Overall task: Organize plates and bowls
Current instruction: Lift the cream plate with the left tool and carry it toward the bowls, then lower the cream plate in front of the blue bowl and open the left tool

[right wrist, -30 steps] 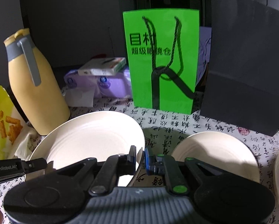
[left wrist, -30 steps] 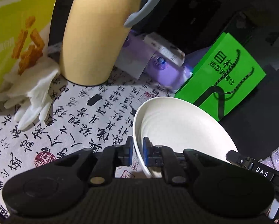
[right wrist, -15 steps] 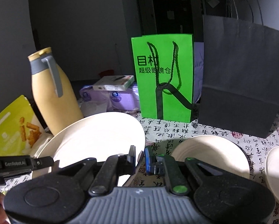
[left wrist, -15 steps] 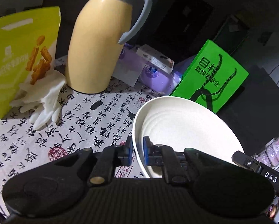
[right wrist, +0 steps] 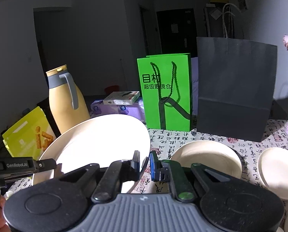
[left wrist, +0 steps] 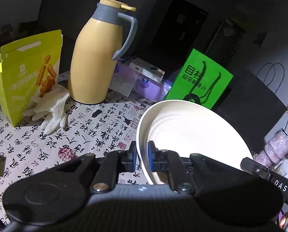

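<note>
Both grippers, left gripper (left wrist: 140,155) and right gripper (right wrist: 144,163), clenched on the large plate's (right wrist: 97,141) rims, have lifted it higher off the tablecloth (left wrist: 82,133), ready for stacking

matt cream plate (left wrist: 192,127), printed cloth tablecloth (left wrist: 82,135)

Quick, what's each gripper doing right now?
Left gripper: closed on the large plate rim.
Right gripper: closed on the same plate's opposite rim.

Your left gripper's black body (left wrist: 142,154) hides the near rim of the large cream plate (left wrist: 192,131). The pale cream bowl (right wrist: 279,172) runs off the right wrist view's edge. Small lettering on the white flat box (right wrist: 121,98) is unreadable.
</note>
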Demonstrator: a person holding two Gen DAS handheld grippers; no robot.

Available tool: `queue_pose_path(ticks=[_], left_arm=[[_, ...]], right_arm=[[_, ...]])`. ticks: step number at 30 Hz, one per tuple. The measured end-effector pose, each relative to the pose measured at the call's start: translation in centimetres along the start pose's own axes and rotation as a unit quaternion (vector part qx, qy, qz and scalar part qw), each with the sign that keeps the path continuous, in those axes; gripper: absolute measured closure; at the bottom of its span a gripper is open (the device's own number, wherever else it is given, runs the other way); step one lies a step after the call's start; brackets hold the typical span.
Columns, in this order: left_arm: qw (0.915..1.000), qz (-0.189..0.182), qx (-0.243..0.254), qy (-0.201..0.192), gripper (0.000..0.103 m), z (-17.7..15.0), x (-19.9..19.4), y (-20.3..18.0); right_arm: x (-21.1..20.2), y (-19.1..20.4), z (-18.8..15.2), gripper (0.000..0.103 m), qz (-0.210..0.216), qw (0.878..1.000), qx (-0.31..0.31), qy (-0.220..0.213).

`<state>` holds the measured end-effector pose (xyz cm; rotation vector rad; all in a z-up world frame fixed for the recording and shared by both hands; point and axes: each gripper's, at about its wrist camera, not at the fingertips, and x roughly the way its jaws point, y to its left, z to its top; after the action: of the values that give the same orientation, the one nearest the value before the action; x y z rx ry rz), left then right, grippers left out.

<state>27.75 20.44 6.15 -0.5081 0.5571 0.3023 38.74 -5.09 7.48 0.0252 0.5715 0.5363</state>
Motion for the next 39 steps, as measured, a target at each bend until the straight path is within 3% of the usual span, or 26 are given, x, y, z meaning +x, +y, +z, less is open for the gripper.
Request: queue_pose_path(ticks=[25, 39], left_arm=[[0.9982, -0.021, 0.049, -0.027, 0.093, -5.2, -10.3, -4.5], [0.9945, -0.051, 0.090, -0.014, 0.092, -9.9, -13.0, -8.8]], right_arm=[[-12.2, -2.3, -4.5, 0.093, -0.012, 0.999, 0.022, -0.038], [-18.9, -6.5, -8.5, 0.093, -0.034, 0.996, 0.050, -0.062]])
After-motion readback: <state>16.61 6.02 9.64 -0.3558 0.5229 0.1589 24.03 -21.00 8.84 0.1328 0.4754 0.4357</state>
